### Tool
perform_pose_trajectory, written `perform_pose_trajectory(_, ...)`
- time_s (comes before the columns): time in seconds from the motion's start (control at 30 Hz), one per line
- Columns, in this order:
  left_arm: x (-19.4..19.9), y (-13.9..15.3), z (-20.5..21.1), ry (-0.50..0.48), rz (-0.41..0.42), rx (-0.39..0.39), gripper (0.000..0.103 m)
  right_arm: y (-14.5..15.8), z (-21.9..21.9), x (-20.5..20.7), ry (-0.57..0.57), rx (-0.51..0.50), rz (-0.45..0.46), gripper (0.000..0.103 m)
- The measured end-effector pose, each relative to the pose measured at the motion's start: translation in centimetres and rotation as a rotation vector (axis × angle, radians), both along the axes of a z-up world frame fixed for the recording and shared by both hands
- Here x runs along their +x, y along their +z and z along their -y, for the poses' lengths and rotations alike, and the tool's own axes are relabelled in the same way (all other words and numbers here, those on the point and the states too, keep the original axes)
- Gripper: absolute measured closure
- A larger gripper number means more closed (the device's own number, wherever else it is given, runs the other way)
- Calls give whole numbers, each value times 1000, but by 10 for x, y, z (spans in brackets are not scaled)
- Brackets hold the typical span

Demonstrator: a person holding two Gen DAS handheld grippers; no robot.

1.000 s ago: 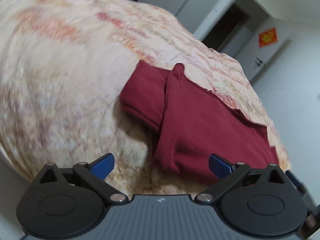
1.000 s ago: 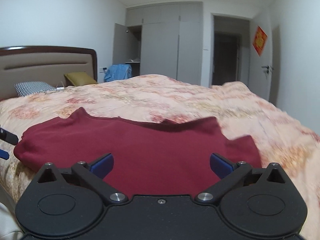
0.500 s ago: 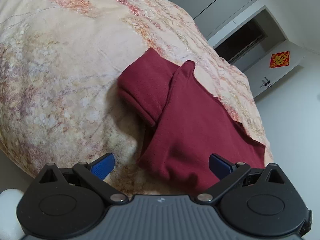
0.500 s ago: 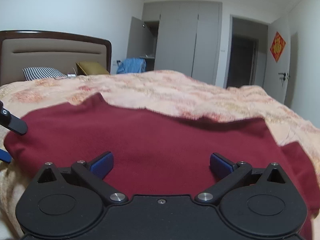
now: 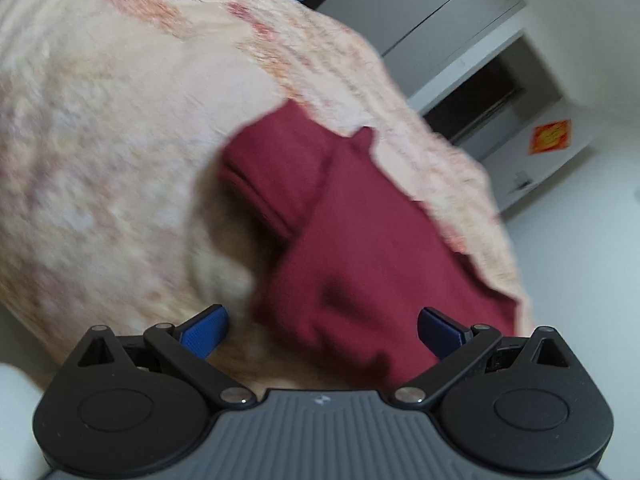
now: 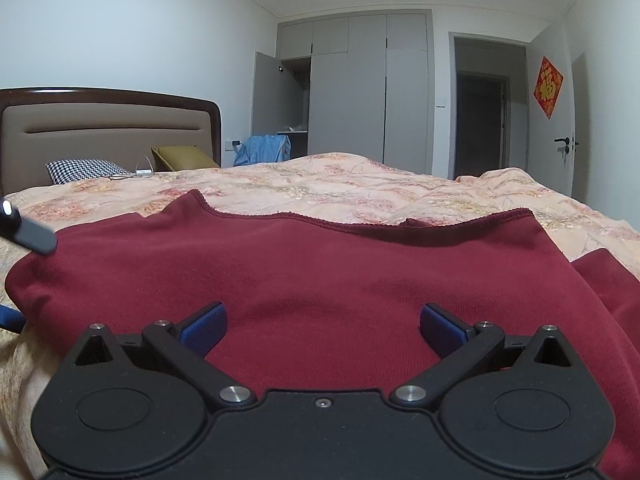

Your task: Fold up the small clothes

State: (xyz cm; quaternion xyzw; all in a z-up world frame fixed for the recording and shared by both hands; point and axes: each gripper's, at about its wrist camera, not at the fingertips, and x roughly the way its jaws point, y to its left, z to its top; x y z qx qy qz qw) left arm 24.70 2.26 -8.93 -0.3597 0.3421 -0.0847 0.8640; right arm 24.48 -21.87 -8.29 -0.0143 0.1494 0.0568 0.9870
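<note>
1. On the floral quilt [image 6: 360, 184] that covers the bed lies the maroon garment [image 6: 320, 272], spread broadly, its scalloped far hem toward the wardrobe [image 6: 368, 92]. Your task item rests there and nowhere else; no part of it is lifted.

2. Your left gripper [image 5: 322, 330] is released: its blue pads [image 5: 204, 330] stand wide apart with nothing between them. It is aimed down at the garment's near left corner, where one flap is already turned over the main panel. Judged from this aim, you are positioned to take that corner.

3. Your right gripper [image 6: 322, 326] is likewise released, pads spread and holding nothing. It sits low over the middle of the garment. Contact with the cloth cannot be confirmed.

4. Reason for the layout: a flat, soft surface lets the fabric lie without sliding, and one tool at each side gives you matched edges for the next fold.

5. Containers: none for the garment is visible. The wardrobe stands with one door open; something pale sits on a shelf inside, too small to identify. A blue cloth [image 6: 264, 148] is draped just in front of it.

6. The left view is motion-blurred; verify the corner before closing.
</note>
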Motion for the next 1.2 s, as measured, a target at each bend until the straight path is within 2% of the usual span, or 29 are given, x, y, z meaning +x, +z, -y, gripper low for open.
perform_pose_trajectory(0.13,0,-5,10,-17,69,-69,0,0,1,-1,2,3,1,0)
perform_pose_trajectory(0.27,5,-8,11,36,132,-112,5,0,1,-1,4,7,4,0)
perform_pose_trajectory(0.33,13,-10,10,83,130,-87,19,0,1,-2,4,8,5,0)
perform_pose_trajectory(0.5,32,-19,1,160,126,-109,39,-1,2,-3,5,8,7,0)
perform_pose_trajectory(0.6,35,-23,1,177,131,-123,39,-1,3,-4,5,8,7,0)
perform_pose_trajectory(0.77,33,-26,1,175,145,-105,39,-1,3,-4,5,9,7,0)
perform_pose_trajectory(0.87,29,-24,-2,145,150,-93,34,-1,3,-4,5,9,7,0)
perform_pose_trajectory(1.2,32,-16,6,145,148,0,36,-1,4,-4,6,13,6,0)
